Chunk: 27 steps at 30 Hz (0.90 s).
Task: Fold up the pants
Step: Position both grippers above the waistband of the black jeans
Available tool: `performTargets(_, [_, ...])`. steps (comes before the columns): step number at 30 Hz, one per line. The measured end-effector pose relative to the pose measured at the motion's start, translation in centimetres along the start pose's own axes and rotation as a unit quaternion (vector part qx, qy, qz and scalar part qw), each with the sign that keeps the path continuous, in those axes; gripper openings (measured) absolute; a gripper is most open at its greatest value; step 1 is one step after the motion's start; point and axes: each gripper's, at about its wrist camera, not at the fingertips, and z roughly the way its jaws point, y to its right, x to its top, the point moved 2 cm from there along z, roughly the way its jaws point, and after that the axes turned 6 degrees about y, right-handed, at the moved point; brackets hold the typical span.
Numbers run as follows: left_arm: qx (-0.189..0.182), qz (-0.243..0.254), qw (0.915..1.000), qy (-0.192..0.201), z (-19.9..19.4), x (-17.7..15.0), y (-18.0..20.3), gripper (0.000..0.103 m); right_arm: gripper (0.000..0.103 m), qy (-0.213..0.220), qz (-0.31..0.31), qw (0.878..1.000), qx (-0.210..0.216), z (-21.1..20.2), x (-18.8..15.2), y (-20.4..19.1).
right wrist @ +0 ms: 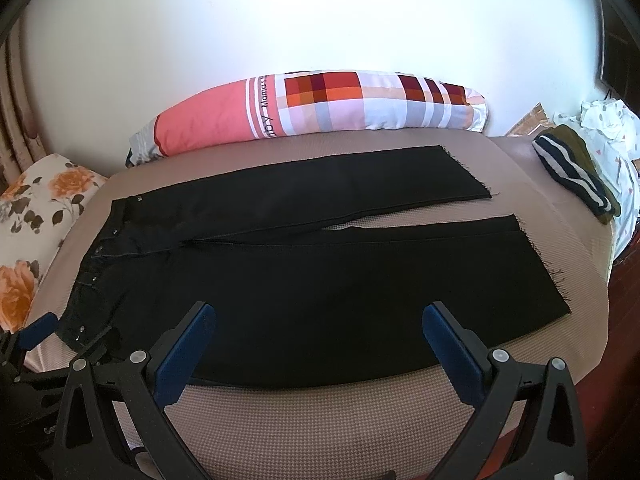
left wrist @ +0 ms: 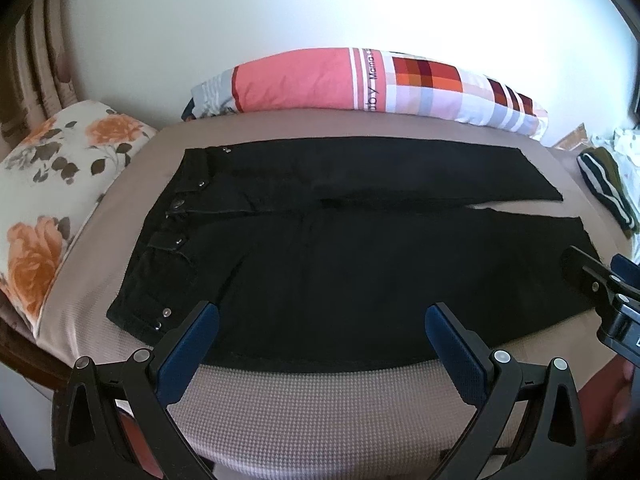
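Observation:
Black pants [left wrist: 340,248] lie flat on the bed, waistband to the left, both legs running right, slightly apart at the hems. They also show in the right wrist view [right wrist: 320,272]. My left gripper [left wrist: 322,314] is open and empty above the near edge of the pants, close to the waist end. My right gripper [right wrist: 319,314] is open and empty above the near edge of the near leg. The right gripper shows at the right edge of the left wrist view [left wrist: 600,280].
The bed has a beige waffle cover [left wrist: 320,408]. A floral pillow [left wrist: 52,184] lies at the left, a pink and checked bolster [left wrist: 360,84] at the back against the wall. A striped folded garment [right wrist: 576,176] and white cloth [right wrist: 612,128] lie at the right.

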Motion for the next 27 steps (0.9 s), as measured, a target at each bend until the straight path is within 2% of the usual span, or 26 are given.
performTargets(8, [0.002,0.002,1.0000,-0.003,0.0,0.0,0.1,0.102,0.103,-0.004,-0.006,1.000,-0.004,0.0,0.0,-0.1])
performTargets(14, [-0.005,-0.016,0.9999,0.004,-0.2,0.3,-0.3,0.102,0.103,-0.004,-0.009,1.000,-0.010,0.0,0.1,-0.2])
performTargets(27, [0.005,-0.022,0.9997,-0.002,0.4,0.8,-0.9,0.102,0.103,-0.007,-0.011,1.000,-0.013,0.3,0.3,-0.2])
